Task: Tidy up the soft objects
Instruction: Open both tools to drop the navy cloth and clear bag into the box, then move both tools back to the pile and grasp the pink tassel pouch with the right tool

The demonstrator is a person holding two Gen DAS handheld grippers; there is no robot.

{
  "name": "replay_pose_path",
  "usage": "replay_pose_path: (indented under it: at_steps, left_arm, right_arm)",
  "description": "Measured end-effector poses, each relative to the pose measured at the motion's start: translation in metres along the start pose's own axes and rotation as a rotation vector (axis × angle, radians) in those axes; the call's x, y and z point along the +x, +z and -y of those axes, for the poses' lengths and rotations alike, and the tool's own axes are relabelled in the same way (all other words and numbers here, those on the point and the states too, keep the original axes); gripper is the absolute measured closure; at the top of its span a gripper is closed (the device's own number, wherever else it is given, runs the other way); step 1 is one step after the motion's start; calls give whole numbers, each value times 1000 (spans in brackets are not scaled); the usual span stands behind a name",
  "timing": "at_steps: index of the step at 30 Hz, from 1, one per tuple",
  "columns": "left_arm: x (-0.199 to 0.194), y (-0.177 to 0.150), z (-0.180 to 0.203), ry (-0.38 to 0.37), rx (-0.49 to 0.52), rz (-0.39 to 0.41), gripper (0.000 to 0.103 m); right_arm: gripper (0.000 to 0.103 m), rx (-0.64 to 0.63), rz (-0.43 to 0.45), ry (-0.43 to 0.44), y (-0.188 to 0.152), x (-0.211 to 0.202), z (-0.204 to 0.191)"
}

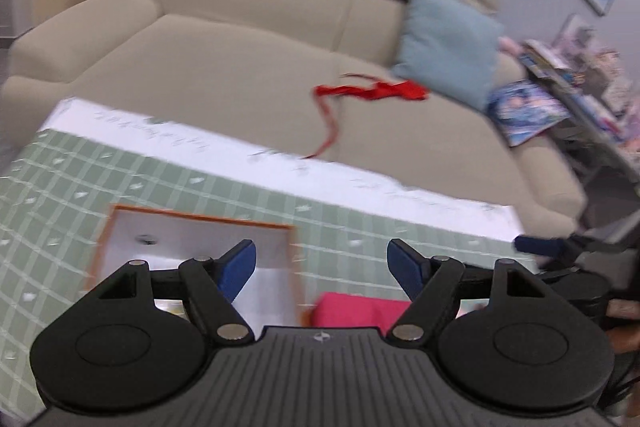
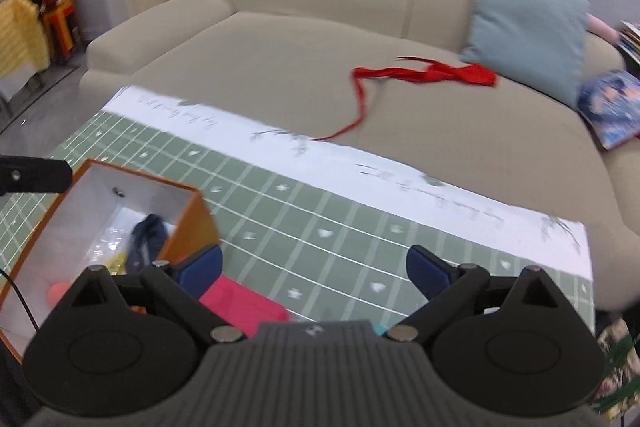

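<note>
1. Left wrist view: the left gripper hangs above the green checked worktop, jaws spread wide with nothing between them.
2. Below it lies a pink cloth, just beside the orange box (white inside).
3. Right wrist view: the right gripper is likewise wide open and empty over the worktop.
4. The pink cloth lies flat by the orange box; inside sits a dark item, possibly fabric, blurred.
5. A red ribbon sprawls on the beige sofa, its tail reaching the worktop's far edge, near a blue cushion.
</note>
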State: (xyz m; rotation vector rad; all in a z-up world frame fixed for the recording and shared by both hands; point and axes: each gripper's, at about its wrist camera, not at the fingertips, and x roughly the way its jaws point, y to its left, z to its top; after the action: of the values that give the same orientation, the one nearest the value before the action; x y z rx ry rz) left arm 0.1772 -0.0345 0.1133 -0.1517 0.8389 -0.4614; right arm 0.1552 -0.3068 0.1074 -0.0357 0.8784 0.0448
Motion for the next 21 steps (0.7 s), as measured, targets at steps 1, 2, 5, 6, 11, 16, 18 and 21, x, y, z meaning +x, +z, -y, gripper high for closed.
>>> replay_pose_path:
  at_steps: [1,2,5,6,11,16,18,21]
  left_arm:
    - [0,-4,7,-20,6,2,15]
    - [1,-8,15,-41,13,3,15]
    - [3,-27,39,-94,45,4,15]
    - [5,-37,47,-115,62,-1,15]
    - [9,-87,79,-114,80,30,16]
    - [10,-136,101,-77,155,70,17]
    - [10,-153,103,-89,205,61,17]
    - [17,-176,102,-104,233,9,18]
  right_arm:
    - [7,12,7,-15,-7,-3,6]
    - [7,25,15,-41,-17,-8,12]
    - [7,67,43,-98,-49,-18,29]
    - [7,96,50,-103,-59,-20,35]
    - [7,214,113,-134,-112,-34,55]
    - [12,356,119,-131,-156,-29,69]
    - [14,357,69,-95,-173,-22,69]
    - [14,366,-28,-36,-200,-10,64]
